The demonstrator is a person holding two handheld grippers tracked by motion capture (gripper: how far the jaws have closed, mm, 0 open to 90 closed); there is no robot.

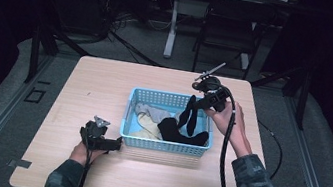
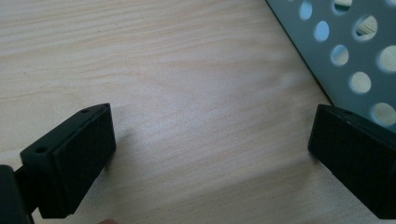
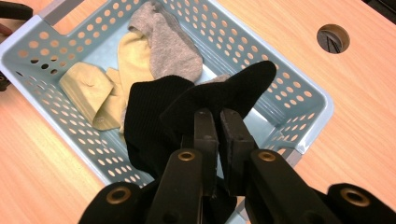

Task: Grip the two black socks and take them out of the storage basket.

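High view: the table (image 1: 104, 89) is lit from above and stands bright against a dim room; both side margins fall to near black; detail is soft and low in resolution. The blue basket (image 1: 164, 146) casts a short shadow toward the near edge. Left gripper view: even, bright light on the wood grain; soft shadows beside the black jaws; the basket wall (image 2: 355, 56) is slightly out of focus. Right gripper view: warm, sharp; the black sock (image 3: 219, 100) loses texture in its darkest folds; no glare.
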